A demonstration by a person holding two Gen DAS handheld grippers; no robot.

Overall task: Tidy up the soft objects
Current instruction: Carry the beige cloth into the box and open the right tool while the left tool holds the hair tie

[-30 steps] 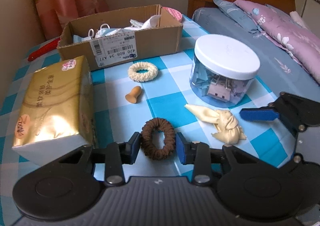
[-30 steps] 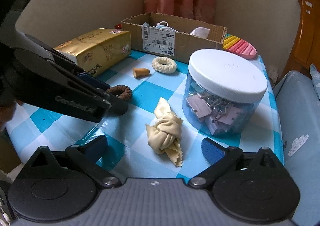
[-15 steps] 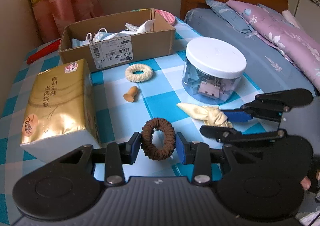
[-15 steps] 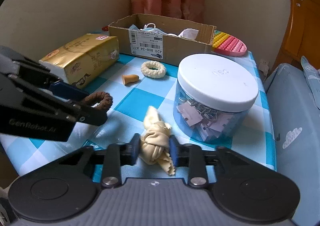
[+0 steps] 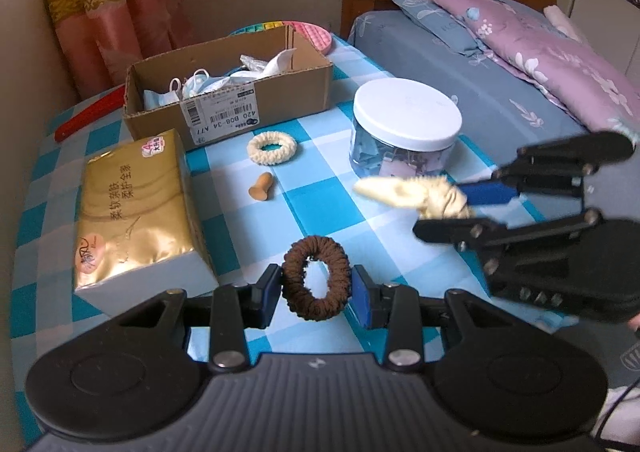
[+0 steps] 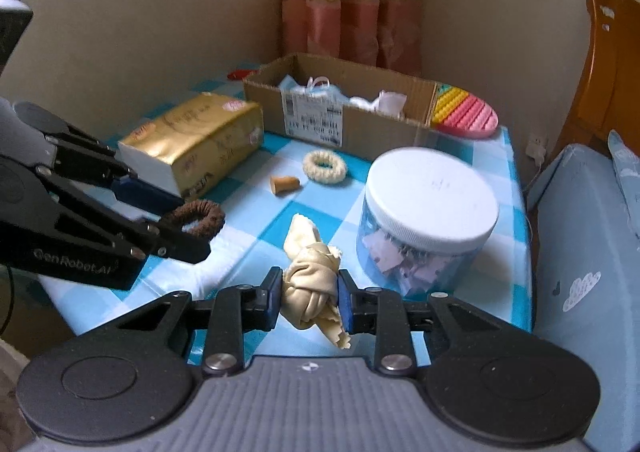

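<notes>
We have the left gripper [image 5: 316, 290] clamped on the brown scrunchie [image 5: 316, 278] and the right gripper [image 6: 309, 302] on the cream knotted cloth [image 6: 312, 294], both seemingly lifted off the table [image 5: 320, 208], while the cream scrunchie [image 5: 272, 148] waits before the box [image 5: 280, 100].

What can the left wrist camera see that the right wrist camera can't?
Only the left wrist view shows the purple flowered pillow on the bed. Only the right wrist view shows the wall socket beside the table. Both show the left gripper shut on the brown hair tie, the right gripper shut on the knotted cream cloth, the cardboard box, the gold tissue pack and the white-lidded jar.
</notes>
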